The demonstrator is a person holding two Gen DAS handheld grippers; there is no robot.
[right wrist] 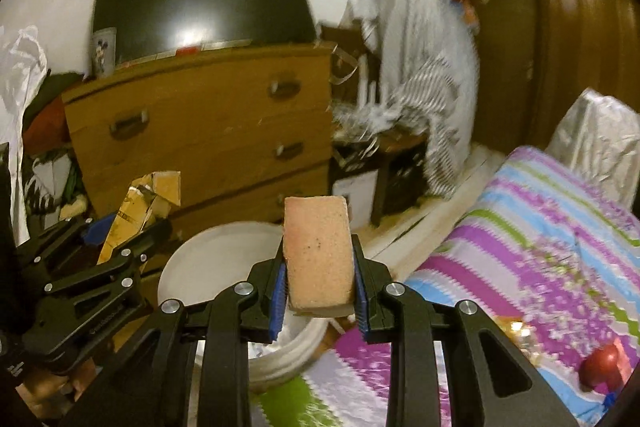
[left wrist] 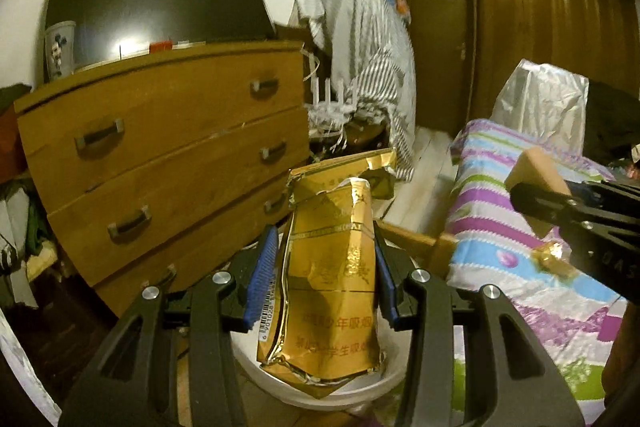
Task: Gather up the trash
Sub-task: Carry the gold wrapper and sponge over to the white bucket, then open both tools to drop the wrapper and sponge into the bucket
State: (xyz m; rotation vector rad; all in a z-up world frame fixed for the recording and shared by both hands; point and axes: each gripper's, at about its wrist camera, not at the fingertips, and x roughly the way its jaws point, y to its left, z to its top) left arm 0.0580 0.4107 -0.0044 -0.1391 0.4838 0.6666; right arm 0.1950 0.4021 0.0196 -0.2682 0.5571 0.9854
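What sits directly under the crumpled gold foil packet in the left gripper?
A white round plastic bucket shows below the crumpled gold foil packet held by the left gripper. The packet covers most of the bucket's opening, so its contents cannot be seen there.
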